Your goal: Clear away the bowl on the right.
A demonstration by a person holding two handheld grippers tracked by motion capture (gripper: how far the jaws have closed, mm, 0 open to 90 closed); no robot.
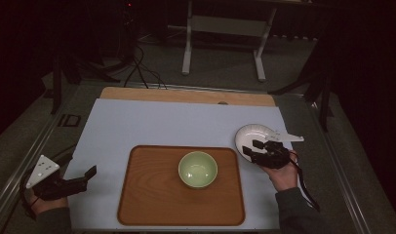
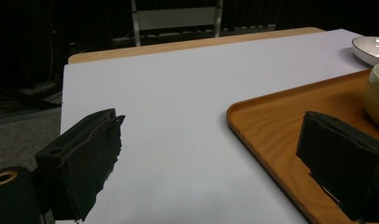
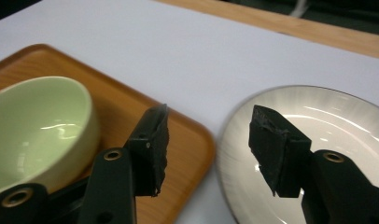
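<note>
The right gripper (image 1: 255,147) hovers at the near-left edge of a white plate (image 1: 249,134), which lies on the pale sheet (image 1: 152,122) covering the desk (image 1: 186,95), just off the right side of a wooden tray (image 1: 152,195). In the right gripper view its jaws stand apart and released, with nothing between them: one jaw hangs above the plate's inner surface (image 3: 346,135), the other over the gap by the tray's corner (image 3: 187,140), and neither pad presses on the rim. From the tray's centre the plate sits at about two o'clock. A pale green bowl (image 1: 198,169) stands upright inside the tray (a little right of its middle), apart from the plate. The left gripper (image 1: 86,176) rests at the desk's near-left corner, roughly eight o'clock from the bowl, pointing toward the tray; its jaws are spread wide and empty in the left gripper view (image 2: 215,158), with bare sheet and the tray's edge (image 2: 271,140) between them.
</note>
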